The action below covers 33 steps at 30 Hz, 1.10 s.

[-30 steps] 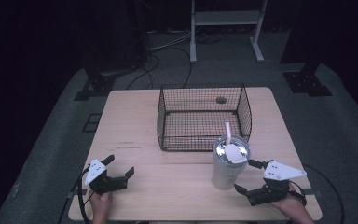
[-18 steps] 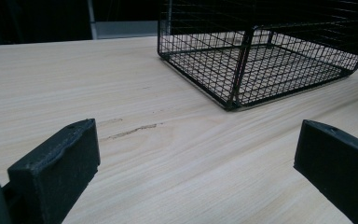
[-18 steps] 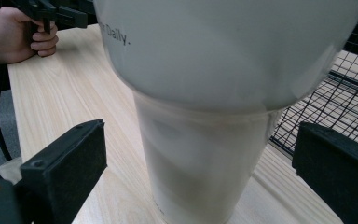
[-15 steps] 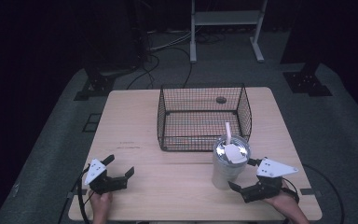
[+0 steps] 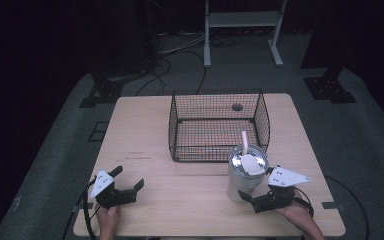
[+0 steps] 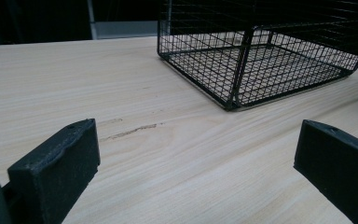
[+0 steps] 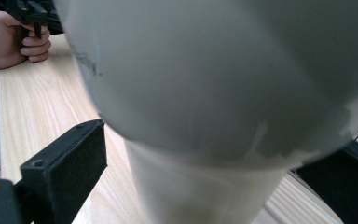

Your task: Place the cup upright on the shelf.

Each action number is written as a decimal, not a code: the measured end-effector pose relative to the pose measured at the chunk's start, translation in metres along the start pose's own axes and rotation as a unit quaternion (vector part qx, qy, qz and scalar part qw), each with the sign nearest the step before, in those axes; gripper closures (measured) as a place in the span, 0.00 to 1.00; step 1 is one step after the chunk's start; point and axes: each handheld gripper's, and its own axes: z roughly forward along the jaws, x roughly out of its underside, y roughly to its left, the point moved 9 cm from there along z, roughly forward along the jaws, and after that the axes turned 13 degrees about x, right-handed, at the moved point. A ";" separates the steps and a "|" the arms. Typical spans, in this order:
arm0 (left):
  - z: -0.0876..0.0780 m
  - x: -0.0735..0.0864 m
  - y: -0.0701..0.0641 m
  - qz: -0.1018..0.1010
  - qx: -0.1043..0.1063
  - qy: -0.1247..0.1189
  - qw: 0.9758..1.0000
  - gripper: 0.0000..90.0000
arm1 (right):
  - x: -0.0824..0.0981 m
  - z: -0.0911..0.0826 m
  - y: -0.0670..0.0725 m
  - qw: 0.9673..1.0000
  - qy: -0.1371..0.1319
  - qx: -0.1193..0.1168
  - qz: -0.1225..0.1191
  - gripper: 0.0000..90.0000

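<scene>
A grey metal tumbler [image 5: 247, 172] with a lid and a white straw [image 5: 244, 140] stands upright near the table's front right, just in front of a black wire basket [image 5: 215, 125]. My right gripper [image 5: 250, 201] is open, with one jaw on each side of the tumbler's narrow foot. In the right gripper view the tumbler [image 7: 214, 70] looms very close between the jaws of that gripper [image 7: 205, 186], with a small gap at the left jaw. My left gripper [image 5: 129, 176] rests open at the front left with nothing between its jaws [image 6: 196, 158].
The wire basket [image 6: 261, 60] sits on the light wooden table [image 5: 145, 130], right of centre and towards the back. Bare tabletop lies between the two grippers. Beyond the table, stands and cables lie on a dark floor. The person's other hand [image 7: 14, 37] holds the left gripper.
My right gripper has slid left to the tumbler, and its jaws now stand around the tumbler's foot. The left gripper has stayed put.
</scene>
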 end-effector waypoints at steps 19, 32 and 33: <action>0.000 0.000 0.000 -0.001 0.000 0.000 1.000 0.00 | -0.008 0.014 0.000 0.999 -0.034 0.015 0.000 0.07; 0.000 0.000 0.000 -0.001 0.001 0.000 1.000 0.00 | -0.008 0.013 0.001 0.998 -0.057 0.016 0.008 0.09; 0.000 0.000 0.000 -0.002 0.001 -0.002 1.000 0.00 | -0.009 0.014 0.001 0.998 -0.057 0.016 0.009 0.09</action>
